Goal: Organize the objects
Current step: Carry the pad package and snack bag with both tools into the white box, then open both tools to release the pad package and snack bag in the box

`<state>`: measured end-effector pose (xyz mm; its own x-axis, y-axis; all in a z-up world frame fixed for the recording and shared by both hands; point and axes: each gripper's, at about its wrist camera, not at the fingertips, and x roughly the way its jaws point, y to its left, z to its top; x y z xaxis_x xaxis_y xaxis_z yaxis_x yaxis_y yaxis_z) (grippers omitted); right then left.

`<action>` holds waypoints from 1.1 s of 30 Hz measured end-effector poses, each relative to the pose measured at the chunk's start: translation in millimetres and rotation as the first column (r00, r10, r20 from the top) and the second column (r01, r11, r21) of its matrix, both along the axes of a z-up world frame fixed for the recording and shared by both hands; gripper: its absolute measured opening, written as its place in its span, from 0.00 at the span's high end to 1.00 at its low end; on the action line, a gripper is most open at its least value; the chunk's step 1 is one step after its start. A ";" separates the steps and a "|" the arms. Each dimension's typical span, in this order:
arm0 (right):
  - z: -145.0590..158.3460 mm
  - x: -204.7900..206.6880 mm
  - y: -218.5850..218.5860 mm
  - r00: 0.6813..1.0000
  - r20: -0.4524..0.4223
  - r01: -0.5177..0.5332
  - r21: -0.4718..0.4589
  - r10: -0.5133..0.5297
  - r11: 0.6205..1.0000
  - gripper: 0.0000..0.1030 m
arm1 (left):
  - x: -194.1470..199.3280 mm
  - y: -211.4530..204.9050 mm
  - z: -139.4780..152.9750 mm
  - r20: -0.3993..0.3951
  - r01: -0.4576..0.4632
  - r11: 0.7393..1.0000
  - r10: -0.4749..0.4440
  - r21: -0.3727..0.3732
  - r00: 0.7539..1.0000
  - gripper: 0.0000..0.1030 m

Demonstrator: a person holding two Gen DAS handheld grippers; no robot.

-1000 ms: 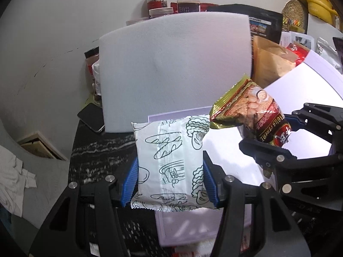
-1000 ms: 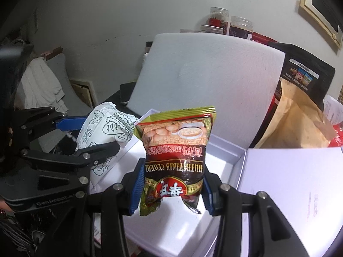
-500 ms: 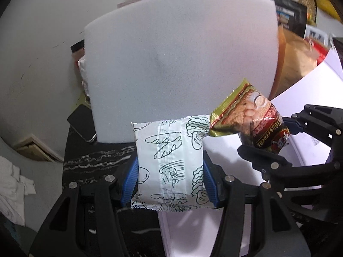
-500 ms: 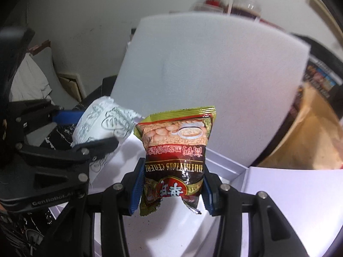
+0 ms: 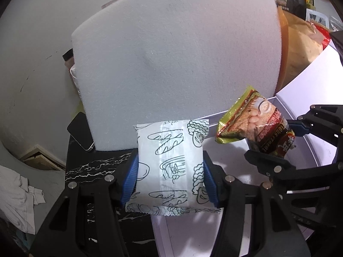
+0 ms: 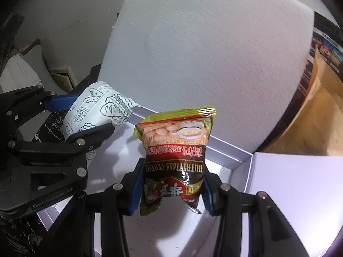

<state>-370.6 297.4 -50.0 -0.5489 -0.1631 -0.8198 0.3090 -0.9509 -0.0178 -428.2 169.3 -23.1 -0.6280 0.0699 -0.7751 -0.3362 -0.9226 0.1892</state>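
Claws both grip snacks above an open white box [image 6: 240, 160]. The left claw [image 5: 170, 175] squeezes a white packet [image 5: 171, 165] printed with bread drawings; the right claw [image 6: 171, 189] clamps a red cereal packet [image 6: 175, 156]. A foam sheet [image 5: 175, 62] stands behind the box on the dark worktop [image 5: 90, 169].

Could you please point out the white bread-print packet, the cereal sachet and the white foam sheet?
white bread-print packet [image 5: 171, 162], left wrist view, middle of its front.
cereal sachet [image 6: 174, 150], right wrist view, centre of its printed face.
white foam sheet [image 5: 171, 53], left wrist view, middle of its surface.
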 end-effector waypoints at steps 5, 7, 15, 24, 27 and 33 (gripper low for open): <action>-4.1 -1.9 4.9 0.999 0.023 0.036 0.013 -0.036 0.999 0.54 | -1.0 8.3 -4.0 0.018 0.016 1.000 -0.016 -0.009 1.000 0.48; -4.4 -1.5 5.8 0.999 0.024 0.037 0.017 -0.038 0.999 0.54 | -1.9 10.4 -6.4 0.034 0.017 1.000 -0.016 -0.005 0.999 0.48; -5.3 -0.4 10.4 0.998 0.032 0.062 0.030 -0.063 0.998 0.51 | -3.3 12.7 -8.6 0.048 0.003 1.000 -0.003 0.000 0.999 0.47; 5.0 -6.3 19.6 0.996 0.013 0.086 0.013 -0.086 0.996 0.45 | 4.5 9.5 10.7 0.012 -0.020 1.000 0.020 -0.022 1.000 0.46; 10.0 -5.5 21.2 0.997 0.008 0.082 0.003 -0.082 0.997 0.44 | 9.6 6.6 17.3 0.000 -0.032 0.999 0.032 -0.022 0.999 0.46; 20.5 2.2 24.1 0.997 -0.009 0.070 -0.008 -0.070 0.997 0.44 | 18.6 -3.9 28.4 -0.004 -0.069 0.998 0.069 -0.001 0.998 0.46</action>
